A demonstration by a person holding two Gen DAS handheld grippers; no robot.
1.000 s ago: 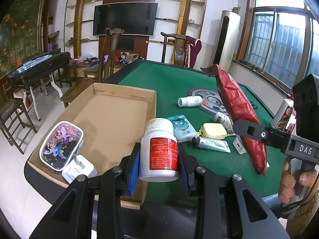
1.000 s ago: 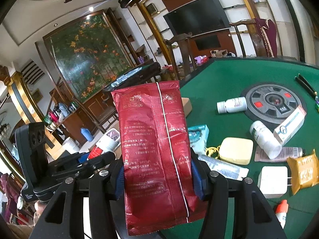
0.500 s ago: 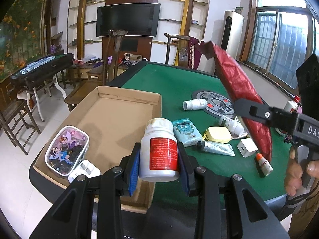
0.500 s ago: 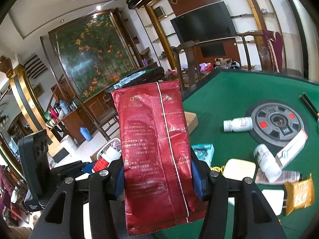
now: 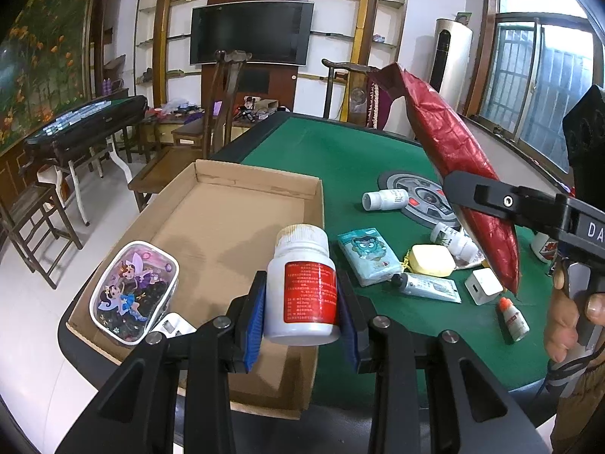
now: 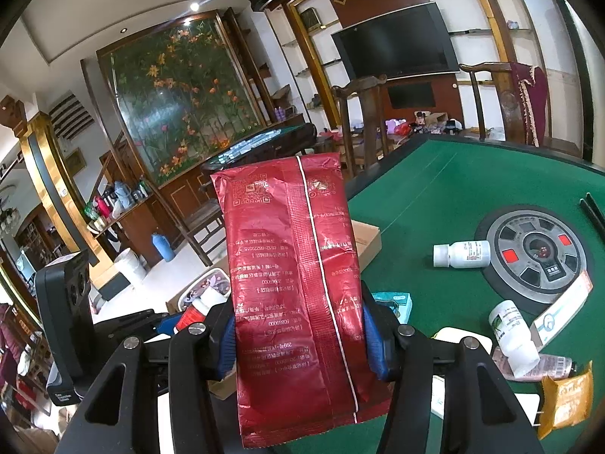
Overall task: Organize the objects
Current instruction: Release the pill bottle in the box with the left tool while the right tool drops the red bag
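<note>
right gripper (image 6: 298, 336), clamped on red foil pouch (image 6: 295, 276), has risen; left gripper (image 5: 300, 302) grips pill bottle (image 5: 302, 283) over cardboard box (image 5: 227, 208), ready for placement.

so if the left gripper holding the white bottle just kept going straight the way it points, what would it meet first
Probably the open brown cardboard box: the left gripper, shut on the white red-labelled plastic bottle, angles down over the box's near corner, so the bottle would likely reach the bare box floor. Depth is uncertain.
</note>
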